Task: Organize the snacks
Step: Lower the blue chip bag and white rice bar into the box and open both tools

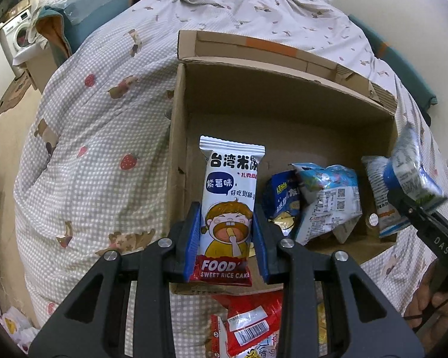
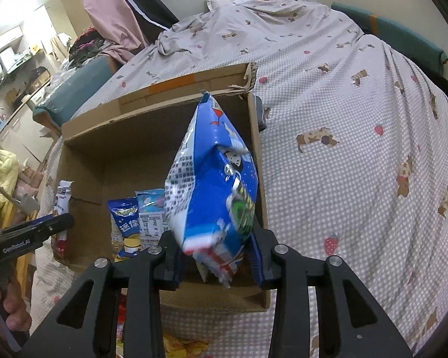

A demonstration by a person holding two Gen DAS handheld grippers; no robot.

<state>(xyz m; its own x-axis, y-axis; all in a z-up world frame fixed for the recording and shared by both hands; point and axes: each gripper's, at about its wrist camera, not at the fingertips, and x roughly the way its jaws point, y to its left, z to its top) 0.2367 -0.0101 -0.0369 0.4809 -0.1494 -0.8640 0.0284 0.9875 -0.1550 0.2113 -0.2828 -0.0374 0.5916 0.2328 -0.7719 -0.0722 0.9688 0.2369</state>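
While the cardboard box (image 1: 283,113) sits open on the checked bedspread (image 1: 104,137), the left gripper (image 1: 227,235) is clamped on a white rice cake packet (image 1: 228,208), holding it upright over the box's near left corner. Over on the other side, the right gripper (image 2: 215,253) has a blue snack bag (image 2: 215,185) between its pads above the box's right side, though whether they press on it cannot be told. Two blue packets (image 1: 313,200) already lie inside, and a red packet (image 1: 248,328) waits on the bedspread in front.
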